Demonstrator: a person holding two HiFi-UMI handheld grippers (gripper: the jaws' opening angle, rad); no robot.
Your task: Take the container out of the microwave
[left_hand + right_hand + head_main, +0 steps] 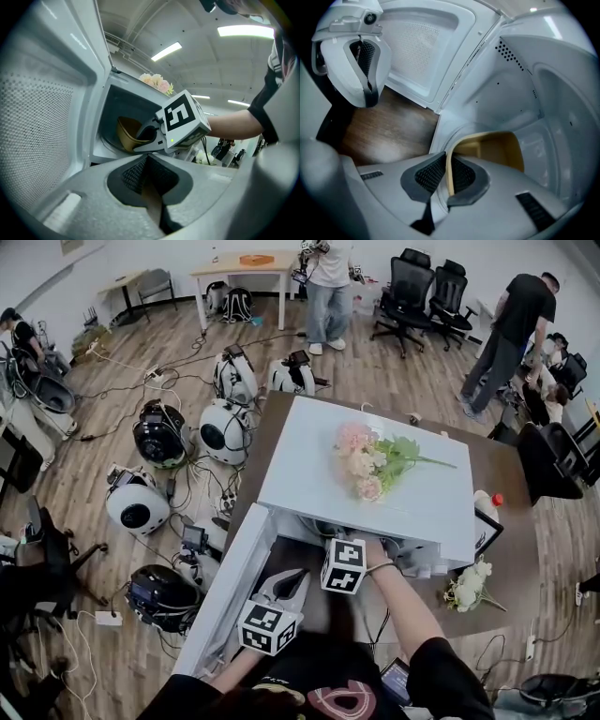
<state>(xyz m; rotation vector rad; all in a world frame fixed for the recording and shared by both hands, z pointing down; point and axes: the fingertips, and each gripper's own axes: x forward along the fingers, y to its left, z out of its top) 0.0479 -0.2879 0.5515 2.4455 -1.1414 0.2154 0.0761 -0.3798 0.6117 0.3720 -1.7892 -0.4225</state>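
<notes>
A: Right claw?
B: Nearly closed, pads pinching the thin near wall of the tan square plastic container. Nothing else in it.
A: Where's the container?
B: Inside the white microwave, in the cavity. Can't tell if it's off the cavity floor.
A: Left claw?
B: Jaws together, empty. Just outside the cavity, beside the open white door, over the dark brown wooden surface.
A: Further out?
B: Pink-and-cream flower bouquet lying on the microwave's top; small white flower sprig on the surface to its right.
</notes>
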